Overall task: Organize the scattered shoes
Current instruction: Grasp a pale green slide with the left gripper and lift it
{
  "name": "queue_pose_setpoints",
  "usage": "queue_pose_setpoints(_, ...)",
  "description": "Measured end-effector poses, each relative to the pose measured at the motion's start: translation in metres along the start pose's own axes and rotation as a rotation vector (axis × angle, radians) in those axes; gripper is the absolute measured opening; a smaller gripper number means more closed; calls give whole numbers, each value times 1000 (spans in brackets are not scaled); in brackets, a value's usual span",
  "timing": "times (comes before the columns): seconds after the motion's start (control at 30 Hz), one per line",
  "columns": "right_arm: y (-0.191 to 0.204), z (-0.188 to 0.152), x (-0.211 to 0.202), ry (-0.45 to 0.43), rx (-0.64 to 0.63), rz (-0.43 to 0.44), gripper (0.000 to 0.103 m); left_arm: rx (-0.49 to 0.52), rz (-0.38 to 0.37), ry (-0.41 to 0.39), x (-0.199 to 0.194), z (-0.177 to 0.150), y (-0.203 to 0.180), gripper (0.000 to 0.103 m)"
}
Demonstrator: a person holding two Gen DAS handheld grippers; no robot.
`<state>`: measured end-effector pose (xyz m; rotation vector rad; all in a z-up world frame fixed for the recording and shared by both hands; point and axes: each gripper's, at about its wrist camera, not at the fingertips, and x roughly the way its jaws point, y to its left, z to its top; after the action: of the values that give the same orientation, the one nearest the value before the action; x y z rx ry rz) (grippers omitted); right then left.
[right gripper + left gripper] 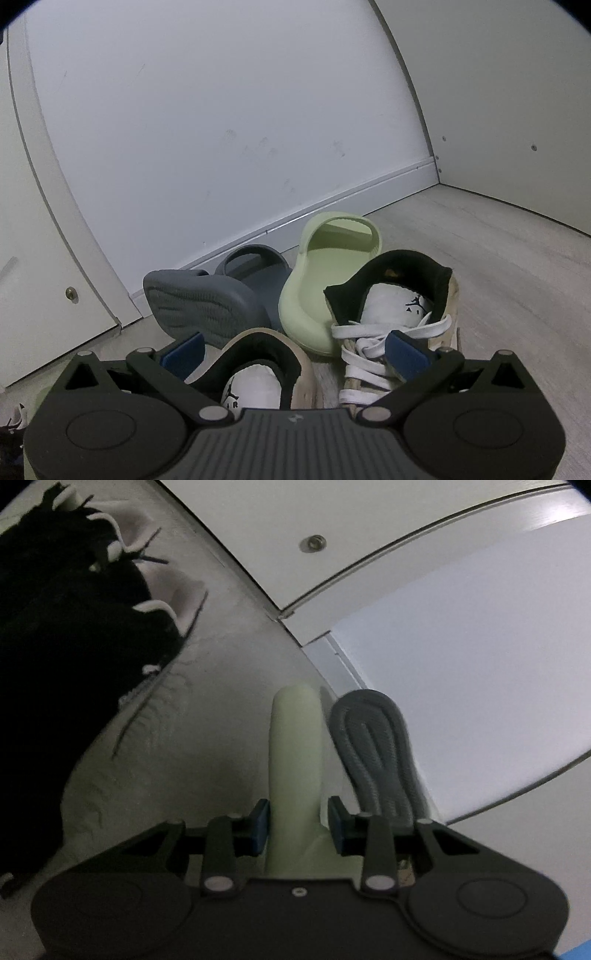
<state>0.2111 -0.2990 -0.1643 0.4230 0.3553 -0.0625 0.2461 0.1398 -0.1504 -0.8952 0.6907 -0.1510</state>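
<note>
Currently a pale green slide (295,760) is being gripped edge-on by the left gripper (298,821), beside the grey slide (376,753). The right gripper (295,349) is being held wide open, empty. Setting down flat is needed next.

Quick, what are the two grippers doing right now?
Left gripper: closed on the pale green slide.
Right gripper: open, holding nothing, above the sneakers.

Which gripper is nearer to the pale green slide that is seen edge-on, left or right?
Left. The left gripper has that pale green slide between its jaws; the right gripper hangs open over two sneakers.
</note>
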Motion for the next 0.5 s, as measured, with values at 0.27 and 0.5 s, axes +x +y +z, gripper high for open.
queue_pose_setpoints(0.27, 2, -1, 0, 1, -22, -8, 103, 33, 126, -2, 7, -1, 17, 28)
queue_pose_setpoints(0.5, 3, 0, 0, 3, -25, -8, 103, 187, 234, 2, 3, -6, 1, 25)
